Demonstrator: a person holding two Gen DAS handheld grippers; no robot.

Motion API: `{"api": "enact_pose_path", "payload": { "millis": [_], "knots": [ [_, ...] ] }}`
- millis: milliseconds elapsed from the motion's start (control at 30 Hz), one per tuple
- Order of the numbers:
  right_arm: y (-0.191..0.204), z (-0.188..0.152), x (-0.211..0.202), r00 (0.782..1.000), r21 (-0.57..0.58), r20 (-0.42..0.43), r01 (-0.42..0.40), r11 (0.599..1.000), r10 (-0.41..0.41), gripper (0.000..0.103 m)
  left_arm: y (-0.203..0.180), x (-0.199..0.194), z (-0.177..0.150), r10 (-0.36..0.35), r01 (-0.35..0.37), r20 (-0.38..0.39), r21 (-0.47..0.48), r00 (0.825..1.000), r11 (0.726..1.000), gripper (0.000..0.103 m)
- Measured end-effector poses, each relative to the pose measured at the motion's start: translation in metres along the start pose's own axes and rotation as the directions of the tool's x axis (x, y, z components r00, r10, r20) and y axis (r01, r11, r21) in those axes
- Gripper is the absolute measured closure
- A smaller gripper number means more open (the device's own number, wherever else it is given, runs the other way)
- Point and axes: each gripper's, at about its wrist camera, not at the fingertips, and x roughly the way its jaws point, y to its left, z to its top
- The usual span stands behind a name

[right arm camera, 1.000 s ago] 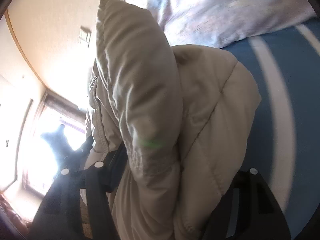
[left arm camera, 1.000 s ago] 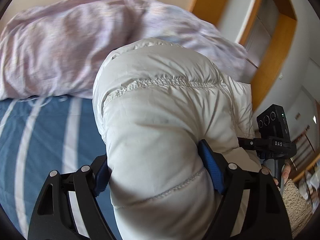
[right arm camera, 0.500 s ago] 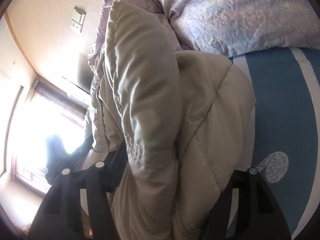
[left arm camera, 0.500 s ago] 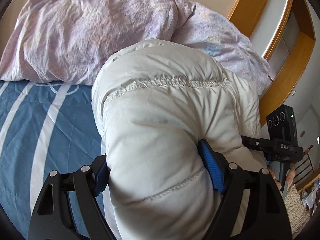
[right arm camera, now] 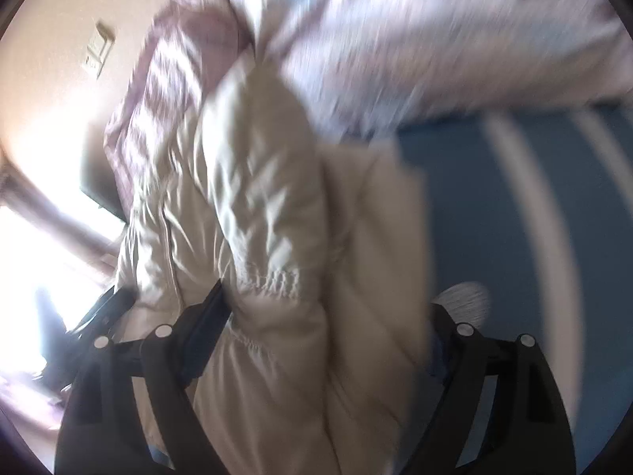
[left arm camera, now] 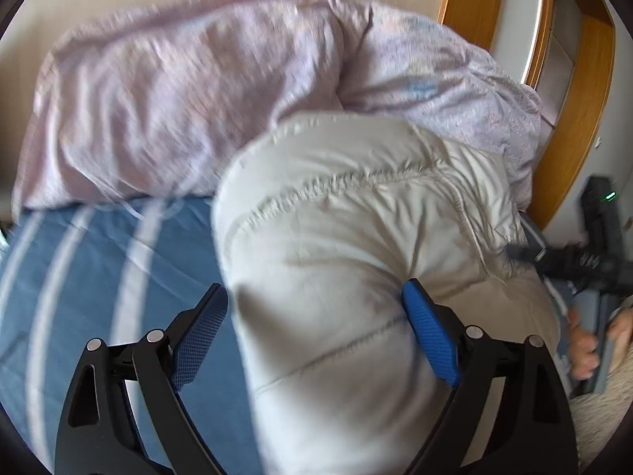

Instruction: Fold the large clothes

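A cream quilted puffer jacket (left arm camera: pixel 348 245) lies bunched on a blue bed cover with white stripes (left arm camera: pixel 99 261). My left gripper (left arm camera: pixel 314 320) has opened: its left blue pad (left arm camera: pixel 201 328) stands clear of the jacket, its right pad (left arm camera: pixel 429 340) still touches it. In the right wrist view the jacket (right arm camera: pixel 277 213) fills the space between the fingers of my right gripper (right arm camera: pixel 328 312), which clamp a thick fold of it. The right gripper also shows in the left wrist view (left arm camera: pixel 585 261), held by a hand.
A crumpled lilac duvet (left arm camera: pixel 190 91) lies along the head of the bed, just beyond the jacket. A wooden frame (left arm camera: pixel 573 118) stands at the right. A bright window (right arm camera: pixel 35 261) and a wall switch (right arm camera: pixel 99 51) show in the right wrist view.
The left gripper's jaws have spread, so its left pad has come off the jacket. Both grippers have moved toward the duvet with the jacket; the frames are blurred by motion.
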Motion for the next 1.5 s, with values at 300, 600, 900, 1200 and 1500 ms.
{"api": "enact_pose_path", "payload": {
  "millis": [300,600,900,1200,1500],
  "knots": [
    [0.081,-0.009,0.002,0.993,-0.239,0.081,0.099,0.966,-0.082,0.064,-0.017,0.008,0.004,0.077,-0.075,-0.024,0.081,0.997,0.994,0.012],
    [0.030,-0.006,0.063,0.953,-0.163,-0.053,0.287,0.944,-0.299,0.066,-0.047,0.011,0.008,0.077,-0.079,0.020,0.130,0.997,0.988,0.013],
    [0.018,-0.017,0.020,0.985,-0.076,0.021,0.174,0.982,-0.173,0.058,-0.055,-0.036,-0.007,0.080,-0.094,0.100,0.148,0.992,0.985,0.013],
    [0.057,-0.076,-0.024,0.984,-0.283,0.089,0.173,0.943,-0.153,0.058,-0.076,-0.029,-0.028,0.100,-0.111,0.064,0.205,0.993,0.973,0.013],
    [0.037,-0.093,0.016,0.978,-0.290,0.021,0.206,0.935,-0.209,0.057,-0.096,0.006,-0.044,0.166,-0.164,0.016,0.279,0.986,0.946,0.009]
  ]
}}
